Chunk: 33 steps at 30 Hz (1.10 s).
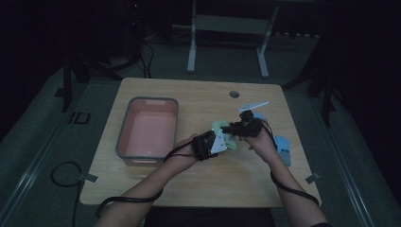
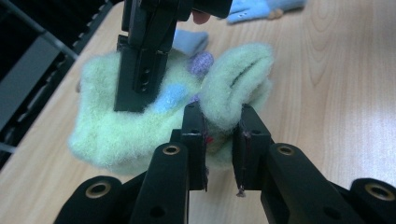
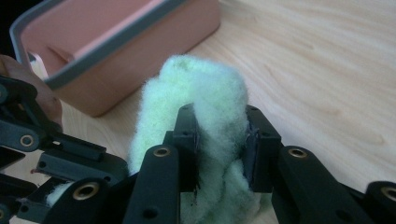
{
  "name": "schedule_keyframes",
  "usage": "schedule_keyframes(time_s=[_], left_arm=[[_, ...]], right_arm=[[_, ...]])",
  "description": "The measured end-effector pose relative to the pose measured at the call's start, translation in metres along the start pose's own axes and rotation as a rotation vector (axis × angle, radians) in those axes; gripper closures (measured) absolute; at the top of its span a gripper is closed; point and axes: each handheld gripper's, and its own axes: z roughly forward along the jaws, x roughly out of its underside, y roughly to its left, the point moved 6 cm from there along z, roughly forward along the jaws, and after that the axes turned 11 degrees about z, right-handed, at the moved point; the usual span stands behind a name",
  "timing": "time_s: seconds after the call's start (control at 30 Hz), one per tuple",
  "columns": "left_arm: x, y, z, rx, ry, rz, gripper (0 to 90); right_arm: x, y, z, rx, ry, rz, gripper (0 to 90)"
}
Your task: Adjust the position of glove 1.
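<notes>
High view: light wooden table (image 1: 156, 182) on grey floor (image 1: 42, 137), dark room.

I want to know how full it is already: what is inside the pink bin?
The pink bin looks empty; its floor shows bare in the high view. The near inner wall and corner are hidden by the rim, and the picture is dim.

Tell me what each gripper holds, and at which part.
Both hold the green fuzzy sock: the left gripper pinches a folded edge of it, and the right gripper clamps a bunched part of the fabric.
</notes>
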Motion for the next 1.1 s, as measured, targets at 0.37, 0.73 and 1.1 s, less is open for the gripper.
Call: schedule_keyframes(time_s=[0.37, 0.73, 1.1], left_arm=[[0.005, 0.02, -0.029, -0.032, 0.004, -0.019, 77.3], [0.02, 0.03, -0.053, -0.065, 0.018, -0.045, 77.3], [0.043, 0.036, -0.077, -0.091, 0.044, -0.068, 77.5]], right_arm=[[-0.029, 0.024, 0.003, -0.002, -0.018, -0.033, 70.3], [-0.051, 0.048, 0.017, -0.006, -0.008, -0.076, 70.3], [-0.067, 0.073, 0.04, -0.034, 0.012, -0.111, 70.3]])
